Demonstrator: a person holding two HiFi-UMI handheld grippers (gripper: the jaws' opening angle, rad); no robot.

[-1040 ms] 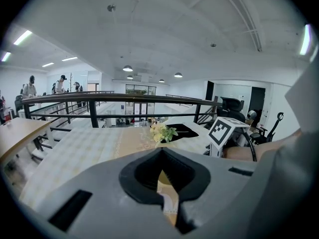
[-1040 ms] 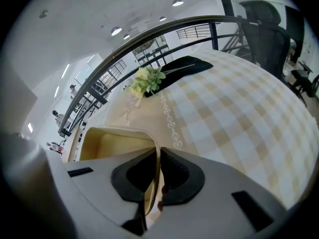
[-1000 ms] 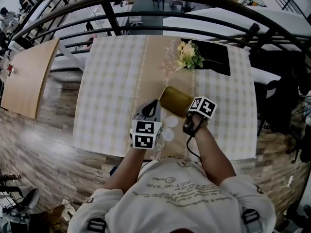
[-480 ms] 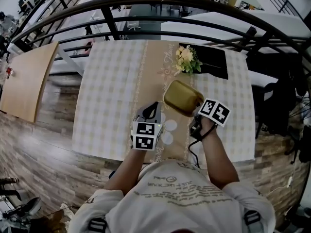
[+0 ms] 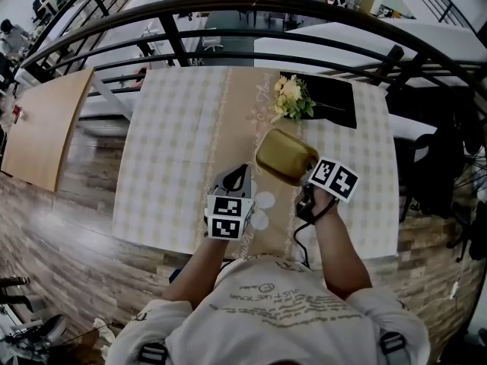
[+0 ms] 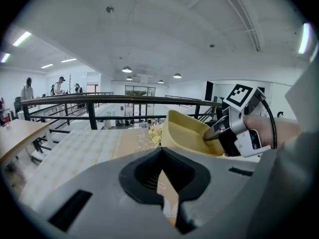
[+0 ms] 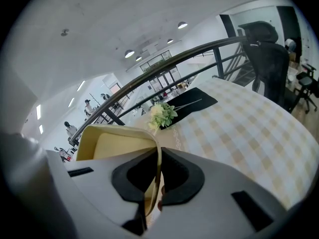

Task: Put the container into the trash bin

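A tan, shallow container (image 5: 285, 157) hangs tilted above the checked table (image 5: 175, 150), lifted off its top. My right gripper (image 5: 304, 175) is shut on the container's near rim. In the right gripper view the thin wall (image 7: 156, 168) runs between the two black pads. In the left gripper view the container (image 6: 187, 133) shows at upper right, with the right gripper (image 6: 214, 133) clamped on its edge. My left gripper (image 5: 242, 169) hovers over the table just left of the container, jaws together and holding nothing (image 6: 164, 183). No trash bin is in view.
A bunch of pale flowers (image 5: 291, 97) lies on a black mat (image 5: 335, 97) at the table's far side. A dark metal railing (image 5: 228, 10) runs behind the table. A dark office chair (image 5: 437, 158) stands to the right, and a wooden table (image 5: 46, 120) to the left.
The right gripper has risen with the container, lifting it off the table and tilting it a little to the right. The left gripper has stayed where it was.
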